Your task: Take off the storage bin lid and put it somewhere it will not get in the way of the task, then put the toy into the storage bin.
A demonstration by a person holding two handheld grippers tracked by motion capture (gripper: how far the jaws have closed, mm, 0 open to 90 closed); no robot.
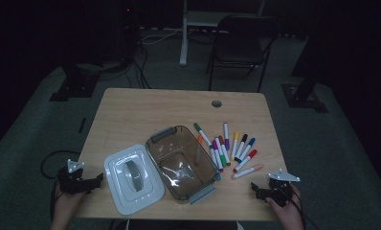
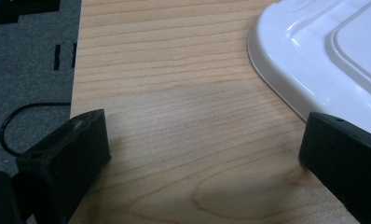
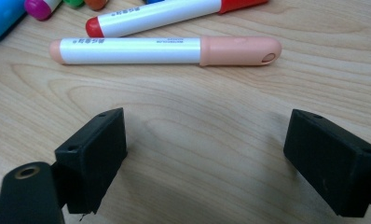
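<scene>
Lying just beyond the right hand-held gripper (image 3: 204,140), seemingly untouched: peach marker (image 3: 165,50).

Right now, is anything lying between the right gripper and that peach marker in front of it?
Nothing visible. The right gripper has its jaws open over bare table, and the peach marker lies crosswise just beyond them, with the red marker behind it.

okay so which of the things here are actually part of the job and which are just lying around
Part of the job, judging by the layout:
markers, with the peach marker nearest the right hand-held gripper
clear bin
white lid beside the left hand-held gripper

Just lying about:
folding chair
floor cables
</scene>
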